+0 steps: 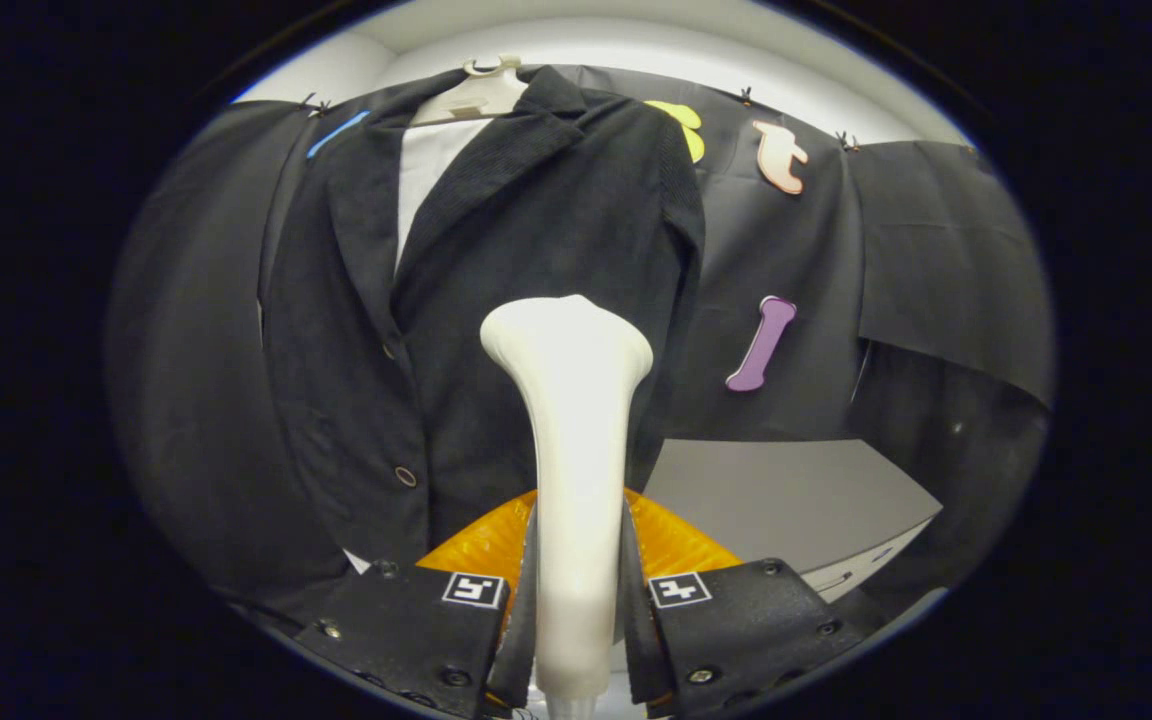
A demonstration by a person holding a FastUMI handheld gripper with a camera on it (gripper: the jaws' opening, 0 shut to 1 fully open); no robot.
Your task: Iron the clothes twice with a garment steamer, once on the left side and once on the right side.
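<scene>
A dark jacket (536, 250) hangs on a white hanger (471, 95) in front of the booth's black cloth wall, with a white shirt panel (426, 170) showing at its open collar. My gripper (576, 600) is shut on the handle of a white garment steamer (571, 400), both fingers pressing its sides. The steamer rises upright from between the fingers, and its wide head sits over the jacket's front panel, to the right of the button line. Whether the head touches the cloth I cannot tell.
A grey table surface (786, 500) lies lower right, beyond the fingers. The black cloth wall (936, 270) spans the back, and a white wall (636, 40) shows above it.
</scene>
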